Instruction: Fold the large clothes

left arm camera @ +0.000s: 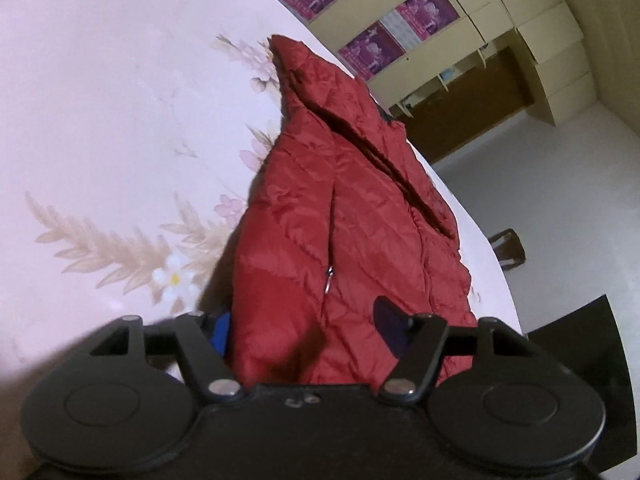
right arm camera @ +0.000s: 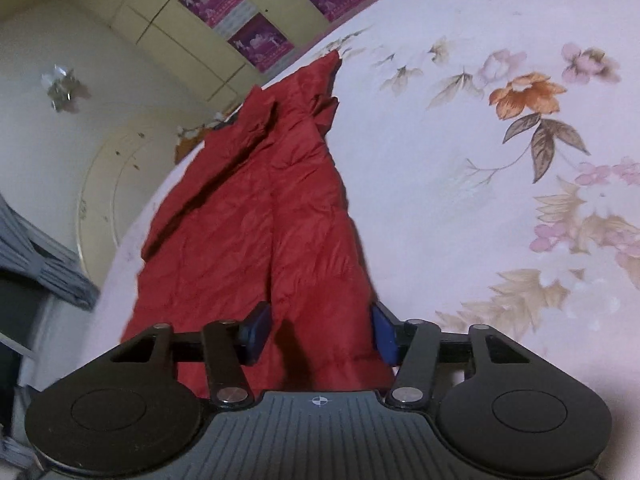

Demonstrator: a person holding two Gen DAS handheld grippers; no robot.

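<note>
A red quilted jacket [left arm camera: 344, 208] lies on a pink floral bedsheet [left arm camera: 100, 120], stretching away from both grippers along the bed's edge. In the left wrist view its zip pull [left arm camera: 328, 278] shows near the hem. My left gripper [left arm camera: 308, 320] holds a thick fold of the jacket's hem between its blue pads [left arm camera: 222, 330]. In the right wrist view the jacket [right arm camera: 256, 216] runs up to a pointed far end. My right gripper [right arm camera: 320, 330] has the jacket's near edge bunched between its blue pads [right arm camera: 256, 332].
The bed's edge [left arm camera: 460, 184] runs diagonally beside the jacket, with grey floor [left arm camera: 540, 200] beyond. Yellow cabinets with purple posters [left arm camera: 424, 12] stand at the back. A dark stool [left arm camera: 508, 248] stands on the floor. The floral sheet [right arm camera: 500, 160] spreads wide on the right.
</note>
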